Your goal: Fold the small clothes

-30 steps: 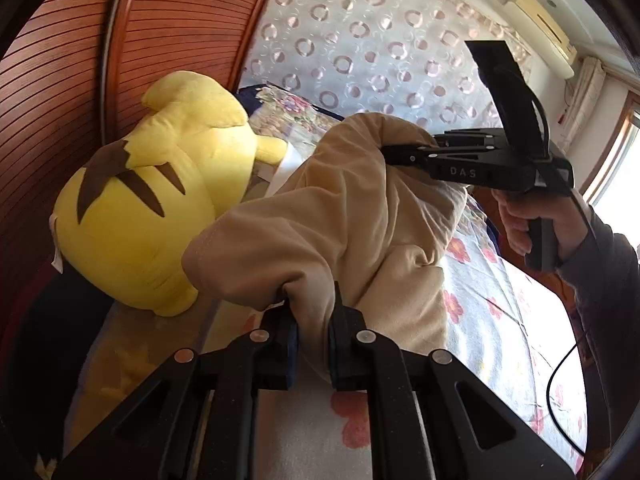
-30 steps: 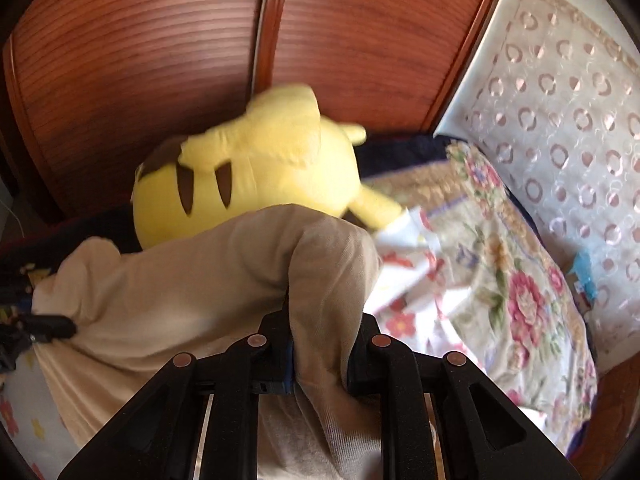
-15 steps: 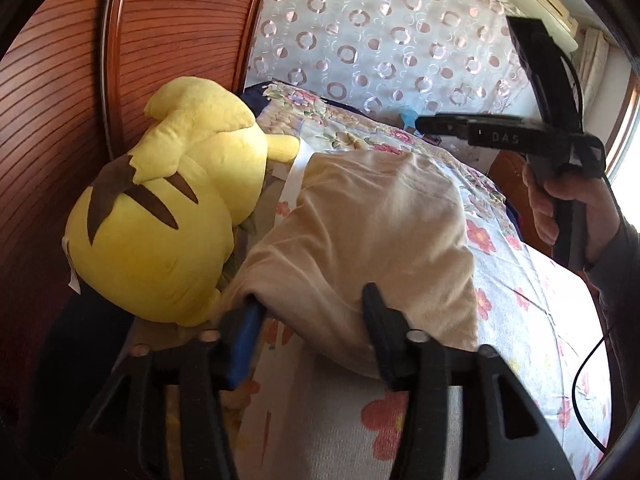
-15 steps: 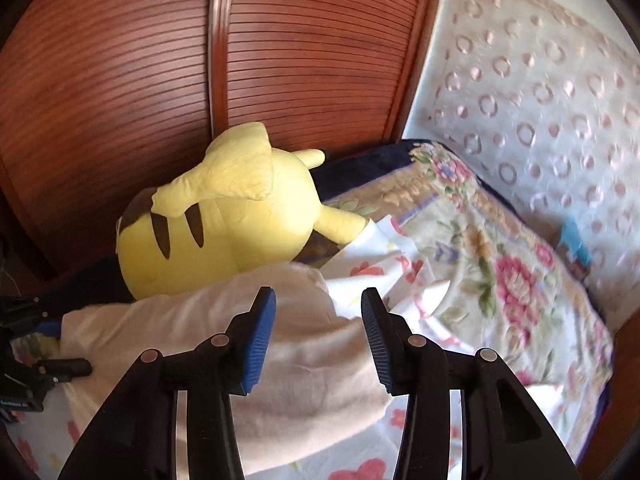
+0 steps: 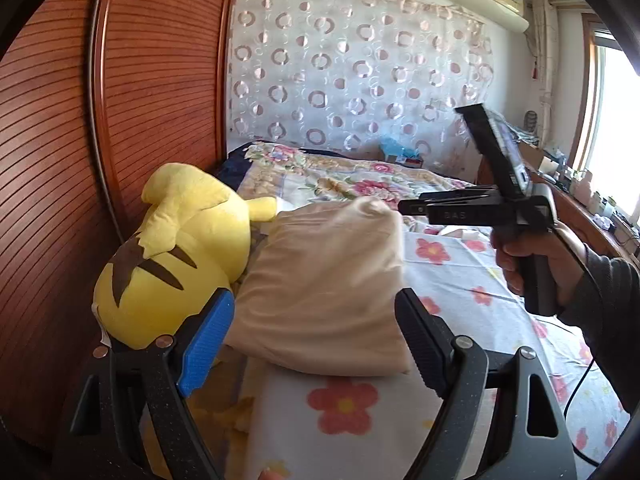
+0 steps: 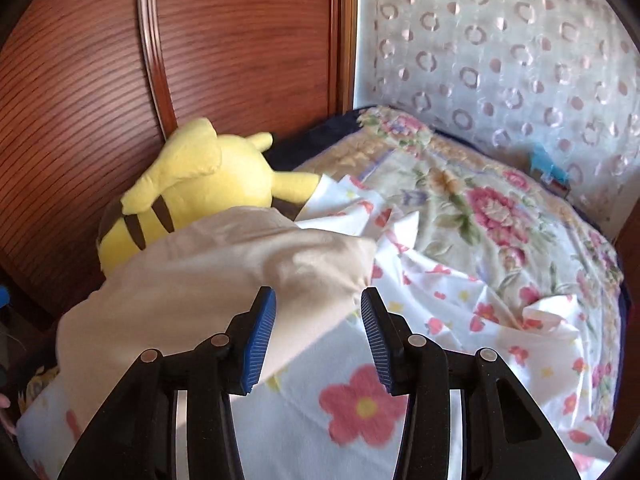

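1. A second earlier you had both sets of jaws clamped on the beige garment [image 5: 324,284], holding it up off the bed [image 5: 460,264].
2. By this moment your left gripper [image 5: 312,340] had let go; its jaws stood wide apart, one on either side of the garment's near edge, touching nothing that could be made out.
3. Your right gripper [image 6: 318,332] had let go as well; its jaws stood apart over the garment's corner, with the cloth beneath them rather than between them.
4. The garment lay folded over on the bed sheet, its far side pressed against the yellow plush toy [image 5: 180,256].
5. That read as one fold laid down; whether another fold or a smoothing pass was due, you judged from its thickness.
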`<state>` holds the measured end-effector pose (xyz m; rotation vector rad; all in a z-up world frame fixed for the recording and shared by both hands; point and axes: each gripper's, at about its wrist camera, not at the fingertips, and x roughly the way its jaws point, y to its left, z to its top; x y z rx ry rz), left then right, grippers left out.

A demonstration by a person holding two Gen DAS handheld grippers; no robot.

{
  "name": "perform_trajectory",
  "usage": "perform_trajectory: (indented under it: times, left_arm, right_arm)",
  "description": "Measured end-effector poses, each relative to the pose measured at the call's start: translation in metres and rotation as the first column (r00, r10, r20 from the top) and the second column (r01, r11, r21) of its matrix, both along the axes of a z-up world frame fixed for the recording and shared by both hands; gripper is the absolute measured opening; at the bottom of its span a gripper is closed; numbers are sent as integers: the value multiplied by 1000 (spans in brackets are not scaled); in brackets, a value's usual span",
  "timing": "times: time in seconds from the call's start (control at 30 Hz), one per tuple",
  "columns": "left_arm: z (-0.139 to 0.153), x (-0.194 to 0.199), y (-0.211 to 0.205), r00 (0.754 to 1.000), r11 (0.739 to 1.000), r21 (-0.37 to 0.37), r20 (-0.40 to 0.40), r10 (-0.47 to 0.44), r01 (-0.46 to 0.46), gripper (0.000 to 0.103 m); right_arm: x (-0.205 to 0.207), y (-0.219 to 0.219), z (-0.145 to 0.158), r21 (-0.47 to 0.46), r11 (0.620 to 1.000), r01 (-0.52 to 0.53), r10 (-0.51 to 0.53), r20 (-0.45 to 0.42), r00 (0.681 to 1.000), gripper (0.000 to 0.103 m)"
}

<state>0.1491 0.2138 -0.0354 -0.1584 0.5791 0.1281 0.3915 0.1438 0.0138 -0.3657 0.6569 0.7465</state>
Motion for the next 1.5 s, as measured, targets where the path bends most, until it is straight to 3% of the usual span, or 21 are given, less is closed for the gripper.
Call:
perform_trajectory:
  times: [0.27, 0.37, 0.6, 0.7, 1.0, 1.5]
  left_arm:
    - [24, -21, -52, 997, 997, 26, 44, -68, 67, 83]
    - [32, -29, -76, 993, 994, 41, 59, -105, 103, 83]
    - [52, -48, -122, 979, 982, 76, 97, -178, 171, 83]
    - [60, -56, -139, 976, 979, 88, 107, -190, 181, 83]
    - [71, -77, -168, 967, 974, 82, 131, -218, 209, 83]
    - [80, -85, -180, 964, 973, 102, 146, -221, 207, 83]
  right_arm:
    - [-122, -110, 31, 134, 988, 78, -95, 128, 987, 46]
    - [-166, -149, 32, 194, 975, 111, -137, 128, 982, 52]
    - [-260, -217, 41, 281, 935, 215, -273, 185, 944, 76]
    - [-289, -236, 43, 314, 913, 261, -330, 191, 924, 78]
    - [-362, -248, 35, 356, 861, 363, -454, 219, 864, 78]
    - [-394, -242, 33, 370, 840, 397, -494, 218, 842, 78]
